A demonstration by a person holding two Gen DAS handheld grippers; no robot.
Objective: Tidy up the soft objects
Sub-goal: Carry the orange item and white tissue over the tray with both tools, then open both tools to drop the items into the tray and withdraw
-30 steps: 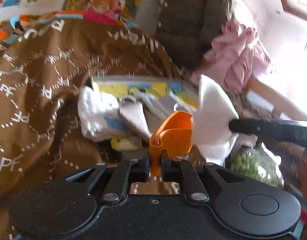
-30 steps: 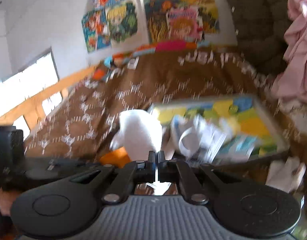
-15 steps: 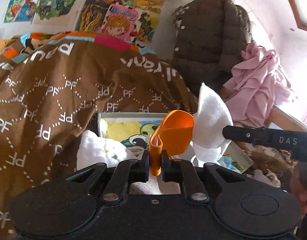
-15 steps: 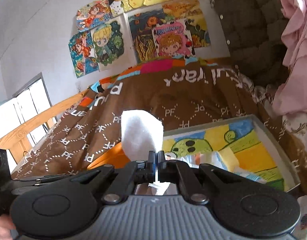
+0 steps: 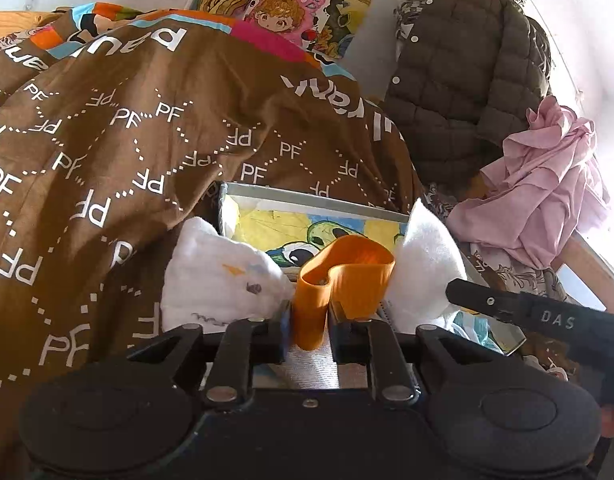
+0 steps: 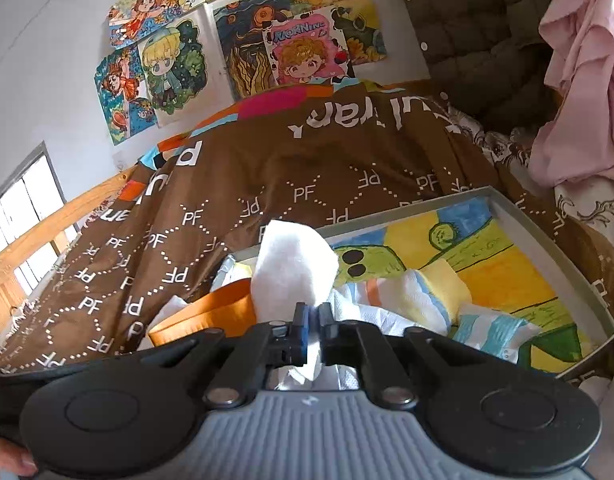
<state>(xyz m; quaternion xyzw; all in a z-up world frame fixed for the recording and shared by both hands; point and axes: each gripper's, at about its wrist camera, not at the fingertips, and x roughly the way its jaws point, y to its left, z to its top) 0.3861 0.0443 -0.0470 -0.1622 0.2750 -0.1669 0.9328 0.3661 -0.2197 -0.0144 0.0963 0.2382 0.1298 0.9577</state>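
A bed covered by a brown blanket (image 5: 139, 152) printed with white letters fills both fisheye views. On it lies a shallow cardboard box (image 6: 547, 220) whose floor carries a bright cartoon drawing.

The left hand-held gripper (image 5: 309, 320) has its jaws clamped on an orange fabric loop (image 5: 343, 276), which stands up from the jaws in a curled band just above the near end of the box. The right hand-held gripper (image 6: 313, 326) has its jaws pressed together on a white soft cloth (image 6: 293, 268), which rises above the jaws in a floppy peak. The two held pieces sit just beside each other, possibly touching; the white cloth shows at the right of the orange loop in the left view.

More soft pieces lie in the box: striped folded cloths (image 6: 411, 300) near the right gripper, and a white printed cloth (image 5: 223, 280) bunched at the box's left corner.

A dark quilted jacket (image 5: 463, 80) and a pink garment (image 5: 547, 184) hang at the right.

All these items look light, limp and easily crumpled, unlikely to break. They will probably sag from any grip point, so pinching a folded edge or bunched middle seems safest.
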